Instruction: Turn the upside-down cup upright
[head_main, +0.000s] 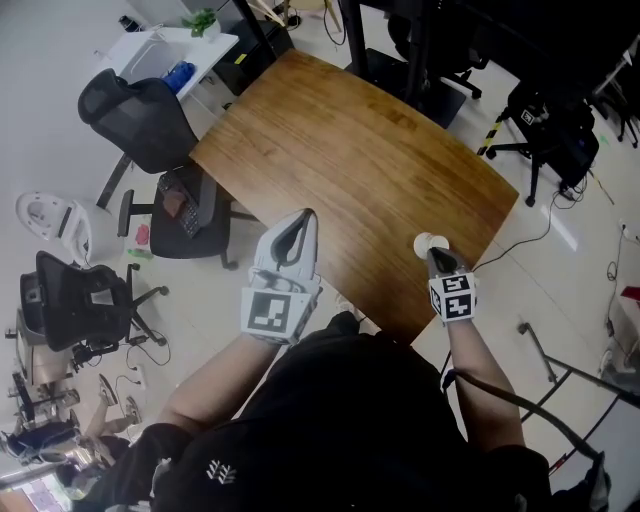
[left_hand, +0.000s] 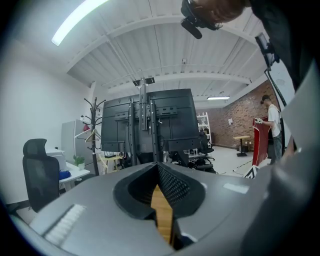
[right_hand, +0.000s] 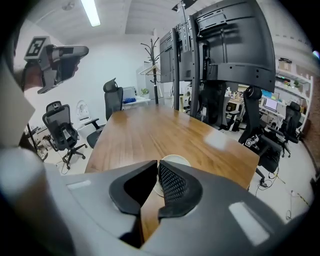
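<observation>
Cup (right_hand: 173, 161) is mostly covered by the right gripper (right_hand: 156, 163). Only a pale round rim shows past the jaw tips, with a sliver of white in the slit below them, so I cannot tell which way up it stands. In the right gripper view the jaws are drawn almost together. The near wall of the cup seems pinched between them, the left jaw outside it and the right jaw lying over the round end.

From the head view, the right gripper (head_main: 435, 254) tilts downward at the end of a bare forearm stretched from the body. The white cup (head_main: 432, 242) is at its tip, at the near right edge of the wooden table (head_main: 350, 150).

The left gripper (head_main: 304, 216) is held level over the table's near left edge. In its own view the left gripper (left_hand: 156, 169) has its jaws pressed together at the tips with nothing between them, and only a wedge of wood shows below.

Black office chairs (head_main: 140, 120) stand on the floor well to the left.
</observation>
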